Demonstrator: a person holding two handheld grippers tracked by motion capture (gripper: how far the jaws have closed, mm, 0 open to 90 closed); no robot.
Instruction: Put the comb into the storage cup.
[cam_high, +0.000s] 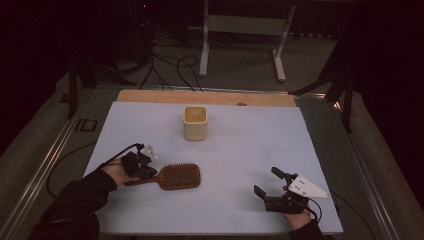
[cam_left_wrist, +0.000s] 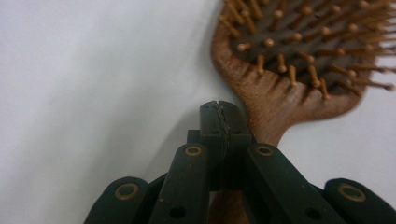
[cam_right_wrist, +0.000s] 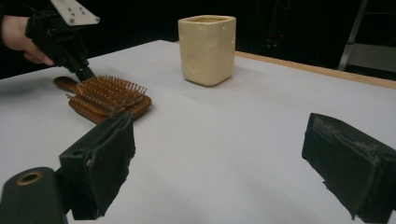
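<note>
Tongs in the right hand (cam_high: 272, 186) are resting near the front edge of the tabletop (cam_high: 250, 145), their jaws standing wide apart with nothing between them, well away from the work. Farther left, the left tongs (cam_high: 145, 169) are sitting over the handle of a wooden paddle hairbrush (cam_high: 172, 176); in the left gripper view their two black pads (cam_left_wrist: 219, 122) are pressed flat together, tip to tip, with the brown handle running beneath and beside them rather than between them, so they are closed on nothing. The hairbrush is lying bristles-up on the pale sheet, its head pointing toward the middle, well short of the cream square cup (cam_high: 195, 123) standing upright farther back. Judging from this, the step in hand is taking hold of the handle, and doing it well is going to mean spreading the jaws first, straddling the narrow neck just behind the head, and closing squarely across the wood so the brush is not twisting or sliding when lifted. Beyond the cup, a bare wooden strip (cam_high: 205, 96) is edging the far side. No brand, label or readable writing is showing on any of these things.
</note>
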